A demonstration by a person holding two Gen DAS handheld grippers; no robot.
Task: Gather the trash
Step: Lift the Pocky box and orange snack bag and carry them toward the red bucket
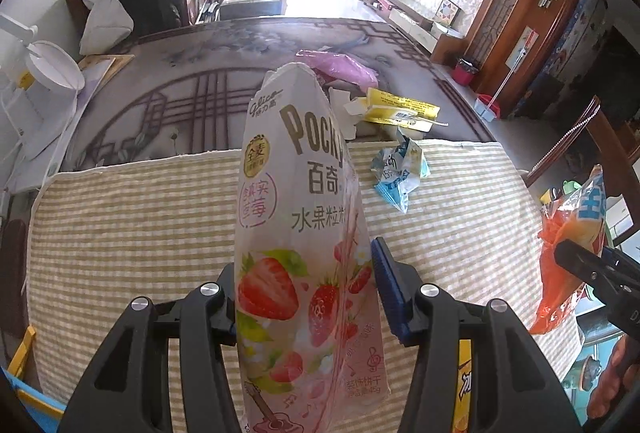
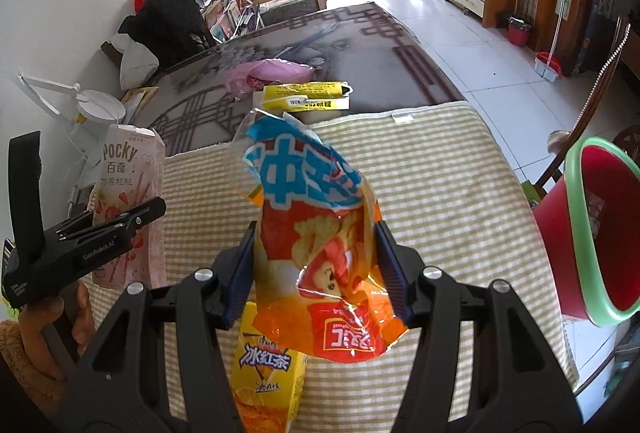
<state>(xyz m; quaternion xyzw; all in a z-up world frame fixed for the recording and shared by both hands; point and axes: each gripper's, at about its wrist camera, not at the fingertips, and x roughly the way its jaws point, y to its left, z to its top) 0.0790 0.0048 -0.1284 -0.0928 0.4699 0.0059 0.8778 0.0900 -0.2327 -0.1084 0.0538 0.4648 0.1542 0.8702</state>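
Left wrist view: the left gripper (image 1: 306, 297) has its jaws closed on a Pocky box (image 1: 298, 233), pinching its lower half so the torn-open top stands up and away from the striped mat (image 1: 140, 217); the box is thin printed card, flat-sided, pink and white with strawberries, stiff enough to hold its shape in the pinch; beyond it more trash lies where the mat meets the dark patterned table (image 1: 192, 73): a crumpled blue-white wrapper (image 1: 400, 173), a long yellow carton (image 1: 400, 109) and a soft pink plastic bag (image 1: 344, 67), probably next to be gathered; at the right edge hangs the orange snack bag (image 1: 568, 253)

Right wrist view: the right gripper (image 2: 316, 265) is clamped on that orange snack bag (image 2: 320, 241), its blue ribbed pads (image 2: 390, 265) pressing both sides of the glossy, crinkled foil, which buckles and flops where unsupported; a yellow iced-tea carton (image 2: 266, 373) lies on the mat beneath, not held; the red bin (image 2: 596, 241) with a pale green rim stands tilted at the right, mouth toward the hands, likely where both held pieces are headed; the left gripper and its box show at the left
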